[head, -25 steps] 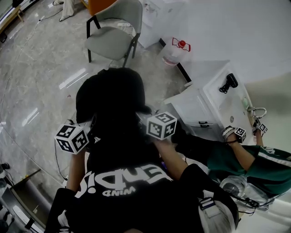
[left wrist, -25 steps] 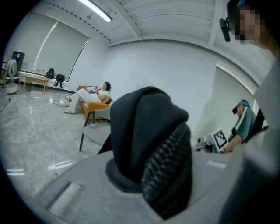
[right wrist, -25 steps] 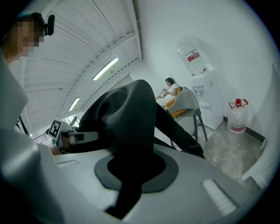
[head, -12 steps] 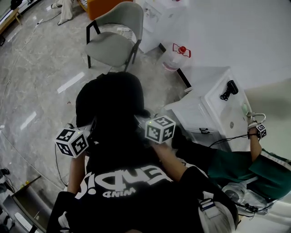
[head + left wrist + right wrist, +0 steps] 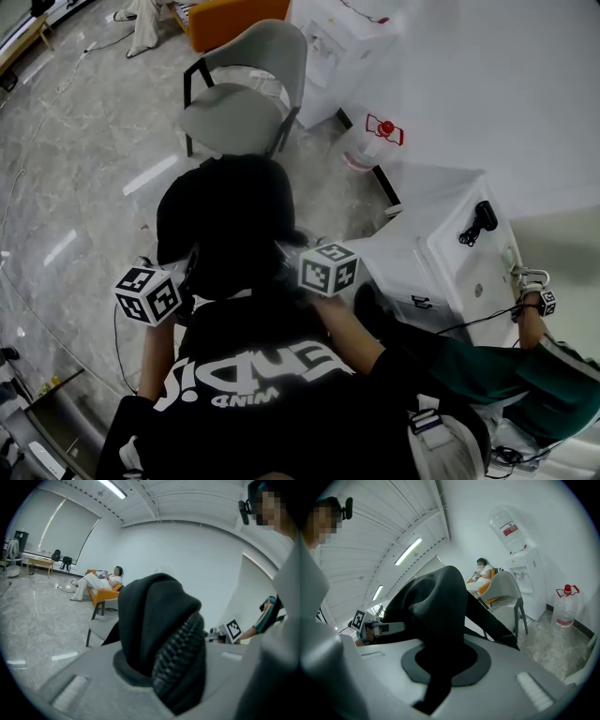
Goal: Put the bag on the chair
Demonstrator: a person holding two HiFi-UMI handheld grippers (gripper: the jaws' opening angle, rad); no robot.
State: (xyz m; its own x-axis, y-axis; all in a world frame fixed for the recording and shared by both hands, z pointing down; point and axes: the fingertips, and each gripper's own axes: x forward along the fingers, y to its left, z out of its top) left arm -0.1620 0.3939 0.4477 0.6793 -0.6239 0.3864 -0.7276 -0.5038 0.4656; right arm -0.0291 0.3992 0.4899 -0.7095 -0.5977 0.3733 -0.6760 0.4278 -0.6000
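A black bag (image 5: 228,220) hangs between my two grippers in the head view, in front of my body. My left gripper (image 5: 174,281) holds its left side and my right gripper (image 5: 300,260) its right side. In the left gripper view the jaws are shut on a black padded mesh strap (image 5: 180,660). A fold of black bag fabric (image 5: 440,620) is clamped between the jaws in the right gripper view. The grey chair (image 5: 239,111) with black legs stands beyond the bag, its seat bare; it also shows as the chair (image 5: 99,626) and the chair (image 5: 506,590).
A water jug (image 5: 367,142) with a red cap stands on the floor right of the chair, beside a white water dispenser (image 5: 330,39). A white cabinet (image 5: 448,246) is at right, with another person's green sleeve (image 5: 492,367) near it. A person sits on an orange seat (image 5: 102,594).
The chair, jug and cabinet have slid lower in the head view, nearer to me. The bag stays clamped between both grippers. The other person's hand has moved right along the cabinet.
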